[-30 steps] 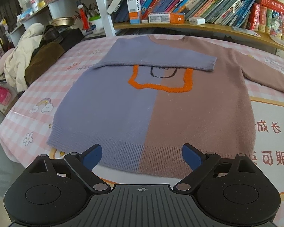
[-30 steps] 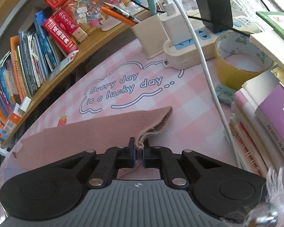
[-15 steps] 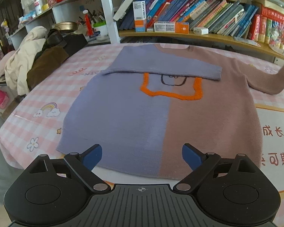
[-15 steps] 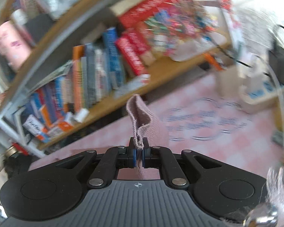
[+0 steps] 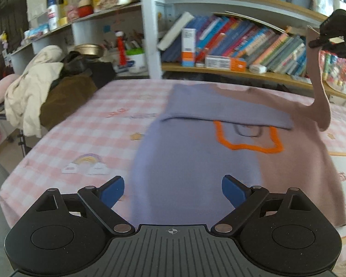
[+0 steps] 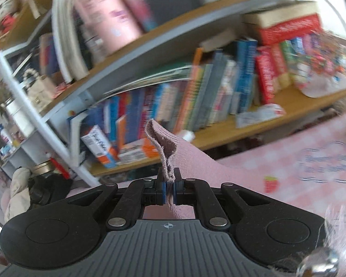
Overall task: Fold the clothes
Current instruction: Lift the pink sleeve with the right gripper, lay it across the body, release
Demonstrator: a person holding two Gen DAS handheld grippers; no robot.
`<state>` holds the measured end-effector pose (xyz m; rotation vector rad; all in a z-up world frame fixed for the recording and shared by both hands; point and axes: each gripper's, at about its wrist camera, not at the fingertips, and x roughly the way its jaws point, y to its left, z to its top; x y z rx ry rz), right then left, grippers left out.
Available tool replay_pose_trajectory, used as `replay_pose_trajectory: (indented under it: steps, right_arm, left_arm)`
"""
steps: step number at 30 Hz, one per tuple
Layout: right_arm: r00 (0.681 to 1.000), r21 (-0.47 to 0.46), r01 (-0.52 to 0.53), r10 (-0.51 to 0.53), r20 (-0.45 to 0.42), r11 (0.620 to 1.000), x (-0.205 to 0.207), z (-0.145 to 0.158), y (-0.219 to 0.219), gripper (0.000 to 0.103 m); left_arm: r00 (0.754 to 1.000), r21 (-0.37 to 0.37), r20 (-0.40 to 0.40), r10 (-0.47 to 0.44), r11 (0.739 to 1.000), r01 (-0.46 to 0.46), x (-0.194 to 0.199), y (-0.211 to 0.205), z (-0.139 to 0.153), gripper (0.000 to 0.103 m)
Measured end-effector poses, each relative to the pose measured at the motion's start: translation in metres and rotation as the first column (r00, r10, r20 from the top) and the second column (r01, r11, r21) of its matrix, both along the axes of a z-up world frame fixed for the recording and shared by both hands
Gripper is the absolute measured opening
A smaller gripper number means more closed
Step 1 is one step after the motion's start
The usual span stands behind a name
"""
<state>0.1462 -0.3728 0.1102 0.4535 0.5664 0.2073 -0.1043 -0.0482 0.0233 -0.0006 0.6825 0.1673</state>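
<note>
Sleeve (image 6: 173, 147) now lifting higher off table (image 5: 92, 124) | right gripper (image 6: 169, 185) clenching it | left gripper (image 5: 173, 190) staying released over sweater (image 5: 196, 161)

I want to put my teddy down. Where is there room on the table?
Left of the sweater, the pink checked tablecloth is bare around the rainbow print. The far left corner is crowded by piled coats. The sweater fills the middle.

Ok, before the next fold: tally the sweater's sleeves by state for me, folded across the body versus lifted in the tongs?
Folded flat across the chest: 1, the purple sleeve
Lifted off the table: 1, the brown sleeve, cuff clamped in the right tongs
Held by the left tongs: 0, they are open
Total sleeves: 2
</note>
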Motion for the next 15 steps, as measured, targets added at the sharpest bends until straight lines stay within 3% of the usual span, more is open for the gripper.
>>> replay_pose_trajectory:
  steps: [8,15]
  right_arm:
    - [0.998,-0.075,-0.054,0.056,0.024,0.996,0.023,-0.001,0.111,0.005]
    - [0.997,-0.113,-0.078,0.074,-0.033,0.991,0.045,-0.026,0.175,0.005]
  left_arm:
    - [0.999,0.001,0.018,0.033,0.999,-0.034,-0.005,0.058,0.002,0.094]
    - [0.999,0.014,0.008,0.047,0.999,-0.047,-0.008,0.092,0.000,0.094]
